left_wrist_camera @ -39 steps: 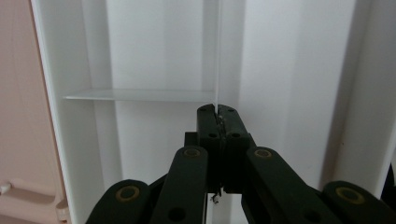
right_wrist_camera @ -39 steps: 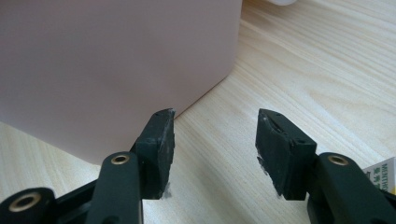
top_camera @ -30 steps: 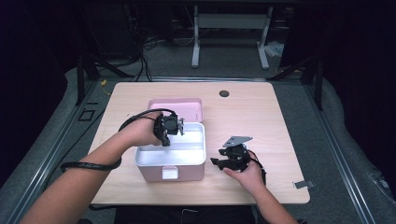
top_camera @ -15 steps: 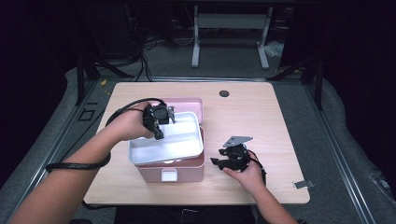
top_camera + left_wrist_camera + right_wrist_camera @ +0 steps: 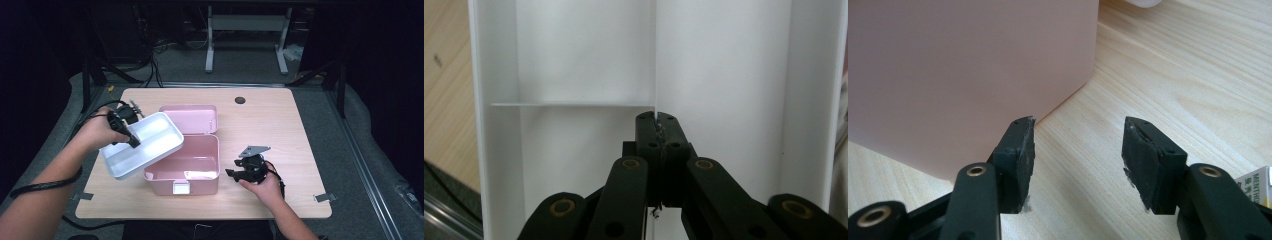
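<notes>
A pink box (image 5: 187, 165) stands open at the middle of the table, its lid (image 5: 192, 117) tipped back. A white divided tray (image 5: 142, 145) hangs tilted over the box's left side. My left gripper (image 5: 131, 139) is shut on the tray's inner divider (image 5: 655, 80), as the left gripper view shows with the jaws (image 5: 657, 131) closed on the thin wall. To the right of the box, my right gripper (image 5: 239, 174) rests on the table, open and holding nothing. In the right gripper view its jaws (image 5: 1078, 150) face the box's pink side wall (image 5: 968, 75).
A dark round grommet (image 5: 240, 100) sits near the table's far edge. Tape tabs mark the front corners (image 5: 322, 198). A small green-and-white carton (image 5: 1255, 182) lies at the lower right of the right gripper view. Bare wood extends right of the box.
My left gripper has lifted the white tray out of the pink box and carried it up and to the left, tilting it. The right gripper has stayed in place.
</notes>
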`<state>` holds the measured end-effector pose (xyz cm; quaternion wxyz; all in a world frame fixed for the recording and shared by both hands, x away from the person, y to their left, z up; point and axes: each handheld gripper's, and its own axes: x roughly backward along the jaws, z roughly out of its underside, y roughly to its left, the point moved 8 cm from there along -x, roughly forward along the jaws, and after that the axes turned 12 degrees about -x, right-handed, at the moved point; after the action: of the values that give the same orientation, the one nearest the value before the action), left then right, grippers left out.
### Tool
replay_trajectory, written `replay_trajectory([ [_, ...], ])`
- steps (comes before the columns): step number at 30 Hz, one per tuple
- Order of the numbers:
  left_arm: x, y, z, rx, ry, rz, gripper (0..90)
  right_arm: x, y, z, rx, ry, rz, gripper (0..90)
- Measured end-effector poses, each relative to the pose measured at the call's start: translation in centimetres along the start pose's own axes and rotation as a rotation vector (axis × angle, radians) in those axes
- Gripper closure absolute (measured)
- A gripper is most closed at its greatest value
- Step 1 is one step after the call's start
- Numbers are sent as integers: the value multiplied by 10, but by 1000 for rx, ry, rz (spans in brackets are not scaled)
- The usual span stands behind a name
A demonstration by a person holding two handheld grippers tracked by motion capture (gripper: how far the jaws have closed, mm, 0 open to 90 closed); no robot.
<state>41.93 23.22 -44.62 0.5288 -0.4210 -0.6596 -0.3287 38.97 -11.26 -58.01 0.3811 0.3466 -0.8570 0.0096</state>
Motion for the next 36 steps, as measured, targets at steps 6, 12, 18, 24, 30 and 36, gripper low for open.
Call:
replay_trajectory([
  [6, 9, 20, 52, 118, -2, -15, 900, 0, 0, 0, 0, -3, -3, 463],
  [12, 5, 35, 89, 198, -12, -41, 900, -1, 1, -1, 3, 0, -1, 463],
  [18, -16, 42, 100, 226, 19, -47, 899, -2, 1, 0, -1, 3, -2, 463],
  [24, -61, 41, 98, 261, 3, 12, 899, -1, 1, 0, -3, 1, -1, 463],
  [30, -104, 37, 101, 287, 27, 29, 899, -1, 0, 0, -6, 1, -1, 463],
  [36, -125, 31, 108, 297, 43, 29, 894, -1, 0, 0, -10, 0, -9, 463],
])
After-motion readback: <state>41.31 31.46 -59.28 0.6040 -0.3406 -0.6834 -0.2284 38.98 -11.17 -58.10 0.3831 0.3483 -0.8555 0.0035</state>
